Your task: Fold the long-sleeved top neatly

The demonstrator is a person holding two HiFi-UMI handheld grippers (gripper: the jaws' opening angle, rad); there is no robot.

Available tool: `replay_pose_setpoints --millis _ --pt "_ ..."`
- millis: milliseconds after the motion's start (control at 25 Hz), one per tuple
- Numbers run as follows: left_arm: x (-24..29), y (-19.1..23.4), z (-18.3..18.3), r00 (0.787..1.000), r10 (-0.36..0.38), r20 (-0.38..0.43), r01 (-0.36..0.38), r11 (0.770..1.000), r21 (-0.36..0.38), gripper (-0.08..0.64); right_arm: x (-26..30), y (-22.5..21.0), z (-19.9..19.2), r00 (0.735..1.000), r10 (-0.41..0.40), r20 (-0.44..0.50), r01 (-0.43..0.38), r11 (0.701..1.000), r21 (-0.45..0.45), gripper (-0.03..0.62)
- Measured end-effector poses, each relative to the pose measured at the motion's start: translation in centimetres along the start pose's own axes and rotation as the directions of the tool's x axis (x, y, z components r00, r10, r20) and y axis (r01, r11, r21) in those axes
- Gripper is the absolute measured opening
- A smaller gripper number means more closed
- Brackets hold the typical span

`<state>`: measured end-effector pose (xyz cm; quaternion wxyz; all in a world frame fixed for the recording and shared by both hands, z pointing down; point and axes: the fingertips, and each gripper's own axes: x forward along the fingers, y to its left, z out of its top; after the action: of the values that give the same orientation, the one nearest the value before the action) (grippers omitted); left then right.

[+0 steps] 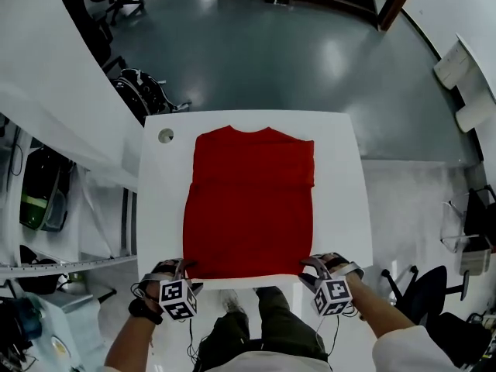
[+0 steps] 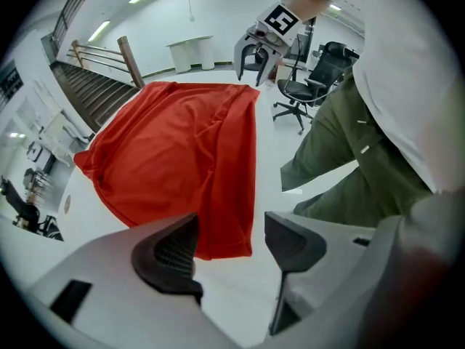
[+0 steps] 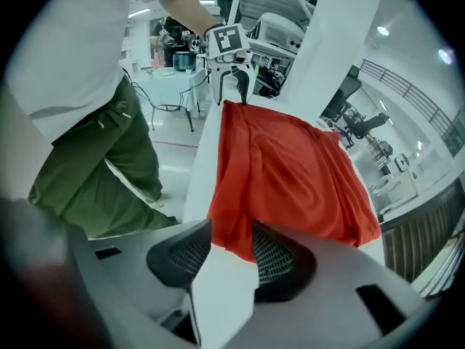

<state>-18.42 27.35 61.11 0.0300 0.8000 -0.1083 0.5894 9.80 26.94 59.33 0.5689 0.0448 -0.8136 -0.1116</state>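
Observation:
The red long-sleeved top (image 1: pixel 249 204) lies flat on the white table (image 1: pixel 337 192) as a neat rectangle, collar at the far end, sleeves tucked in. My left gripper (image 1: pixel 184 267) stands at its near left hem corner, pointing steeply down. In the left gripper view that corner (image 2: pixel 231 238) lies between the open jaws of the left gripper (image 2: pixel 229 249), and neither pad presses it. My right gripper (image 1: pixel 310 263) is at the near right corner. There the red hem (image 3: pixel 231 242) reaches into the right gripper (image 3: pixel 231 259), open, with bare table showing in the gap.
A round grey disc (image 1: pixel 166 136) sits in the table's far left corner. The table's near edge runs just behind both grippers, with the person's green trousers (image 1: pixel 267 324) below it. Office chairs (image 2: pixel 309 78) and a staircase (image 2: pixel 94 86) stand off the table.

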Motion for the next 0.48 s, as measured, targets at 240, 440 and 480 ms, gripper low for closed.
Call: replay_pose_setpoints --millis 240,440,480 --pt "0.1 -0.5 -0.1 0.999 0.054 0.0 -0.054 0.998 0.045 0.291 0.1 1.6 0.5 1.0 -0.028 -0.005 0.028 0.999 -0.035 0.192" --pt "0.4 -1.1 -0.7 0.996 0.088 -0.01 -0.087 0.994 0.071 0.281 0.9 2.2 -0.3 0.995 -0.085 -0.043 0.08 0.991 -0.108 0.193" --pt "0.4 -1.2 -0.7 0.995 0.094 -0.013 -0.093 0.992 0.082 0.279 1.0 2.2 -0.5 0.994 -0.098 -0.053 0.091 0.989 -0.117 0.193"
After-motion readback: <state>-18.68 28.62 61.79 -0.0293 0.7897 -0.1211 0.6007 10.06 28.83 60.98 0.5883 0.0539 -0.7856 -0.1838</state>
